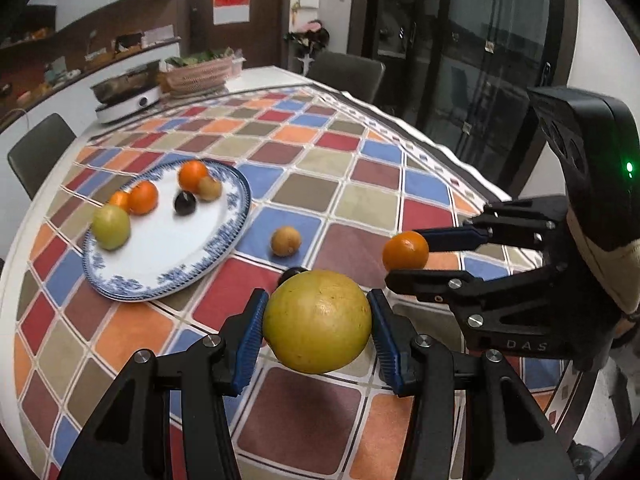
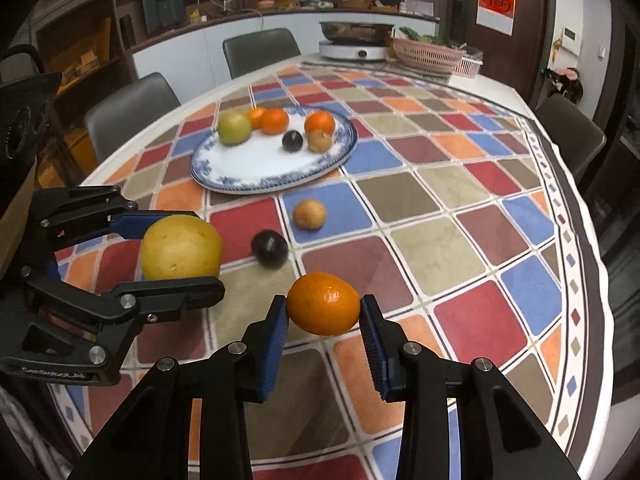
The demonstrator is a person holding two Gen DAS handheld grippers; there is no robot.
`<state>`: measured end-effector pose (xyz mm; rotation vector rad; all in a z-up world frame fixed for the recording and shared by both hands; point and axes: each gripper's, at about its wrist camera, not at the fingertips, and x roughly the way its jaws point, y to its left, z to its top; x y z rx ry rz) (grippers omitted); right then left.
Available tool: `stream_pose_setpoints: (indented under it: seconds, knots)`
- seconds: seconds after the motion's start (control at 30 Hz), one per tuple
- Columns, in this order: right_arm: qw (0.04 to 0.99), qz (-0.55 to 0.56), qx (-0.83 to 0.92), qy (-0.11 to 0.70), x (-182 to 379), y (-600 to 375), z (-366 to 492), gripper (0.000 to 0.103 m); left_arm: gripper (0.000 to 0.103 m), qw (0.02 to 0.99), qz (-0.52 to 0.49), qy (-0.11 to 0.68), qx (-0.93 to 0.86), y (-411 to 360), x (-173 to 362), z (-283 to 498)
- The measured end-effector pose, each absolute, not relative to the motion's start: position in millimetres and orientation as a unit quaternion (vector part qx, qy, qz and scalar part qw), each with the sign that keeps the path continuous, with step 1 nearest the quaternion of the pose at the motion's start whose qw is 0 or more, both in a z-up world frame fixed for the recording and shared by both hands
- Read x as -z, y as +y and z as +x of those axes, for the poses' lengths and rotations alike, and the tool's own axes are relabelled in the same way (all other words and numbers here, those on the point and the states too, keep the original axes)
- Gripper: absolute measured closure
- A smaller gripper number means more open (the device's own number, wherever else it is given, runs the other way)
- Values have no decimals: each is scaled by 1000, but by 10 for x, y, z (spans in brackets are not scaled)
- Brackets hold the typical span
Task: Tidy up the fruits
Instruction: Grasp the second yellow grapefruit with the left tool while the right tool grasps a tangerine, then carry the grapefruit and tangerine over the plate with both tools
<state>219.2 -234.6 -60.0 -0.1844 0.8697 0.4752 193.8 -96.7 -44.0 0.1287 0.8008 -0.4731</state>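
Both grippers pinch a fruit above the checked tablecloth.

The left gripper [image 1: 318, 322] has its blue pads pressed on a large yellow fruit [image 1: 317, 321]; the right gripper [image 2: 324, 304] clamps a small orange [image 2: 323, 303], clear of the cloth; ahead of both tools, near their tips, a dark plum [image 2: 269, 249] and a brown fruit [image 2: 309, 214] lie on the tablecloth [image 2: 460, 208]; farther ahead a blue-rimmed plate [image 2: 224, 182] carries a green fruit, three oranges, a dark plum and a brown fruit.
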Motion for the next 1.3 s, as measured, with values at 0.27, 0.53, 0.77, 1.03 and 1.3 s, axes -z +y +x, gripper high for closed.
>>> stream_pose_setpoints:
  seconds: [0.27, 0.53, 0.77, 1.03, 1.3]
  knots:
    - [890, -63, -221, 393, 355, -2289, 2091, 66, 53, 907, 46, 361, 213, -808, 232, 1858]
    - [901, -49, -220, 370, 133, -2141, 2081, 66, 53, 918, 28, 341, 201, -593, 96, 1846]
    - [905, -43, -226, 358, -7, -1993, 2142, 66, 53, 928, 21, 327, 181, -408, -26, 1863]
    - [905, -33, -231, 357, -76, -1820, 2249, 66, 53, 933, 16, 322, 161, -198, -113, 1985]
    - [902, -32, -236, 361, -72, -1630, 2470, 66, 53, 937, 16, 315, 151, -50, -134, 2211]
